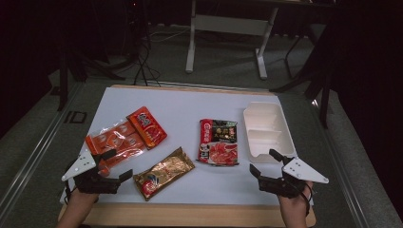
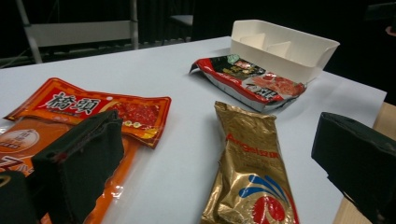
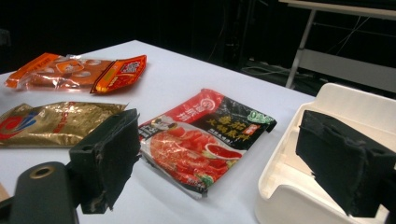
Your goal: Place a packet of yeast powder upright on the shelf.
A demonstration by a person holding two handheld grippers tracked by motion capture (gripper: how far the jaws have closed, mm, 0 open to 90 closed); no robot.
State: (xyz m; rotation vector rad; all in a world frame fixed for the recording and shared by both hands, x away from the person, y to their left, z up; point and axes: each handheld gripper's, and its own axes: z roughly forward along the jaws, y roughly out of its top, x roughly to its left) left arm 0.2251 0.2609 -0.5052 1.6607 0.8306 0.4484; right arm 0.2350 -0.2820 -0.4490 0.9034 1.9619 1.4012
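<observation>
Four food packets lie flat on the white table top (image 1: 190, 107). An orange packet (image 1: 114, 142) and a red one (image 1: 147, 126) overlap at the left. A gold packet (image 1: 164, 172) is near the front, and a red and black packet (image 1: 218, 141) lies at the middle. My left gripper (image 1: 117, 165) hovers open at the front left, just beside the orange packet (image 2: 28, 140), with the gold packet (image 2: 250, 177) ahead of its jaws. My right gripper (image 1: 264, 161) hovers open at the front right, by the near end of a white tray (image 1: 249, 124). Neither holds anything.
The white tray (image 3: 327, 102) has inner dividers and nothing in it; its near corner lies under the right gripper's right jaw. The table's wooden front edge (image 1: 190, 213) runs just before both hands. Beyond the table stand desk legs (image 1: 190, 42) and cables on a dark floor.
</observation>
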